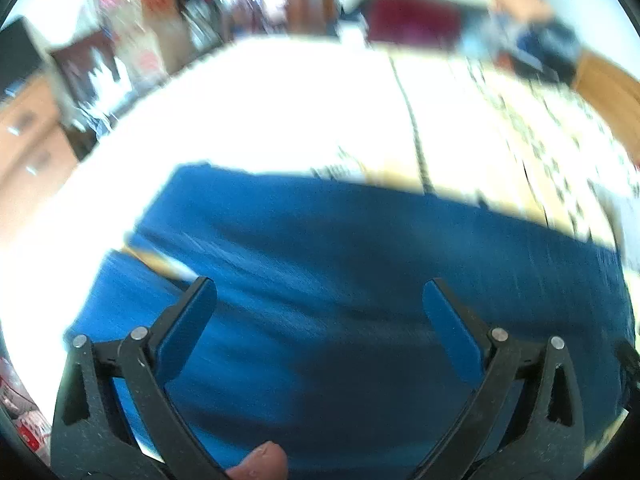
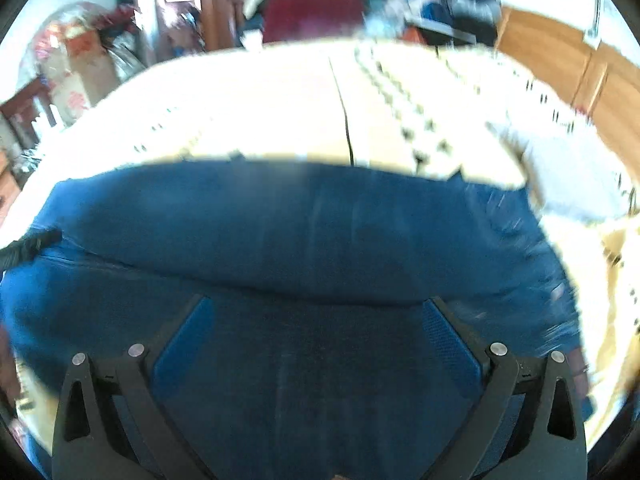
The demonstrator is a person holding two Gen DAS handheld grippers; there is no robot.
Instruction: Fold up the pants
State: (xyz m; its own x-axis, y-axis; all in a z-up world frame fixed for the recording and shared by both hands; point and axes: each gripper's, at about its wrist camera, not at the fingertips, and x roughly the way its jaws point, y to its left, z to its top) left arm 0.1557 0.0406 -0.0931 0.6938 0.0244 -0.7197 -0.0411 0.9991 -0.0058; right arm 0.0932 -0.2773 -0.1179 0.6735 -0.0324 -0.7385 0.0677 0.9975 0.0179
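Blurred bed (image 1: 280,112) under blue pants (image 1: 340,260); both grippers (image 1: 320,304) (image 2: 318,316) spread, empty; no legible writing.

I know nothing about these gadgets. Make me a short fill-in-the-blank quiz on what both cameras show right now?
1. The pants are coloured ____.
2. Both the left gripper and the right gripper have jaws that stand ____.
3. The pants lie on a table whose surface looks ____ in colour.

Missing words: blue; open; light

Right gripper (image 2: 318,312) with jaws spread wide and nothing between them, over blue pants (image 2: 304,232) lying on a bright pale patterned tablecloth (image 2: 280,92), a fold ridge crossing the cloth just ahead of the fingertips, background clutter blurred.
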